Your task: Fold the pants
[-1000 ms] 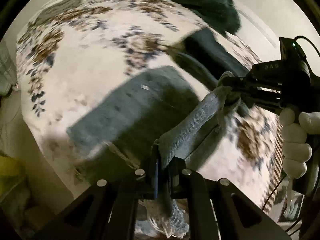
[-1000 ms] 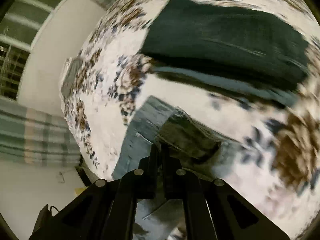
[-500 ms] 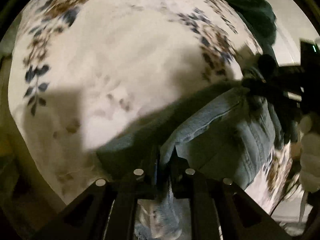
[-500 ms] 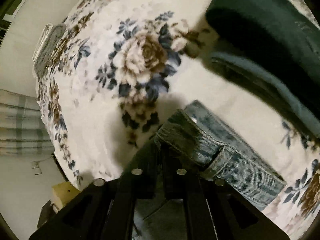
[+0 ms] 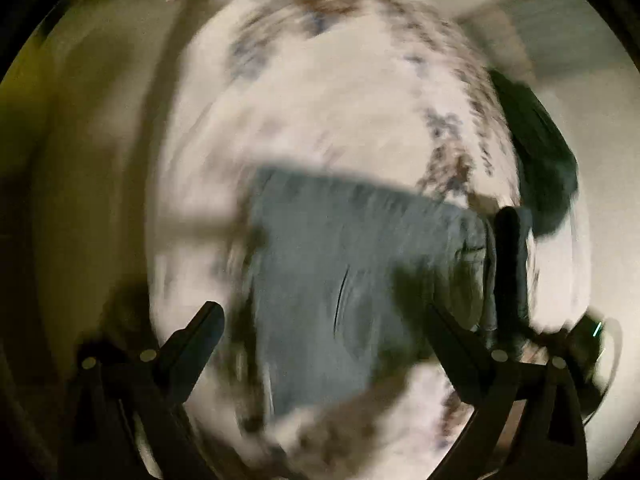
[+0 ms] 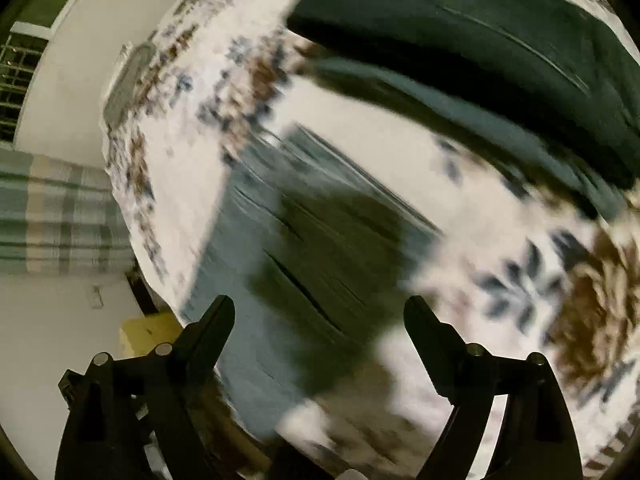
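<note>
The blue denim pants (image 5: 340,272) lie folded as a flat rectangle on the floral bedspread (image 5: 320,112). In the right wrist view the pants (image 6: 304,256) lie just ahead of the fingers. My left gripper (image 5: 324,320) is open and empty, raised above the near edge of the pants. My right gripper (image 6: 320,316) is open and empty, above the pants. The right gripper's fingers (image 5: 508,264) show at the pants' right side in the left wrist view. Both views are blurred by motion.
A dark green garment (image 6: 480,40) lies on the bedspread (image 6: 400,144) beyond the pants, with a teal piece (image 6: 460,120) along its near edge; it also shows in the left wrist view (image 5: 536,140). A plaid curtain (image 6: 52,216) and a yellow box (image 6: 148,332) stand left of the bed.
Both grippers have opened and let go of the pants, then pulled back and up. The pants now lie folded flat on the bed.
</note>
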A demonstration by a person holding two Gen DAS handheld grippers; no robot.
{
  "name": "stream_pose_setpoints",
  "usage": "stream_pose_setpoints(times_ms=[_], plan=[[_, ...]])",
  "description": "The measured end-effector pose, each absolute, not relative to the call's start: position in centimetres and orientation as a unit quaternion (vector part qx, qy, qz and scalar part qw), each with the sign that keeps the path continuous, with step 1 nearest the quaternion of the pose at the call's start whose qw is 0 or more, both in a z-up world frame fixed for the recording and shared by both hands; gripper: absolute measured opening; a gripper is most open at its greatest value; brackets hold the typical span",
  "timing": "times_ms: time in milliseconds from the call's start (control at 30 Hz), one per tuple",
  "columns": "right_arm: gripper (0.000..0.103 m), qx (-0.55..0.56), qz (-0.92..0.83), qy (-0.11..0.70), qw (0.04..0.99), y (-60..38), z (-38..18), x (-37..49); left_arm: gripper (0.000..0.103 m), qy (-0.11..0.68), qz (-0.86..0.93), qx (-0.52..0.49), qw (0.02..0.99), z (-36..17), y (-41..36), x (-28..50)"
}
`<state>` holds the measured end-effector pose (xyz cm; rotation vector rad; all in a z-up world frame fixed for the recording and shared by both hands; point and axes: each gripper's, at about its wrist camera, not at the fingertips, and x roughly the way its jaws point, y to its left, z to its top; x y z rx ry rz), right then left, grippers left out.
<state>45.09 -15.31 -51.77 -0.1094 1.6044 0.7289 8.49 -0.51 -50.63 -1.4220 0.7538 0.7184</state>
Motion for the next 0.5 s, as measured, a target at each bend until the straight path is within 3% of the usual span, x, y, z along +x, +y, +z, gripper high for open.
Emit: stream_pose_setpoints(times_ms=[233,500], plan=[[0.089,-0.020,0.344,0.724,0.598,-19.5,-56.0,45.2,0.101,0.293,0.301,-0.717,0.557,-54.7,-8.0,9.6],[0.089,0.025,0.368,0.712,0.598,-17.1,-59.0,46.9,0.099,0.202,0.352,-0.779,0.478,-59.2,-7.3,11.8]])
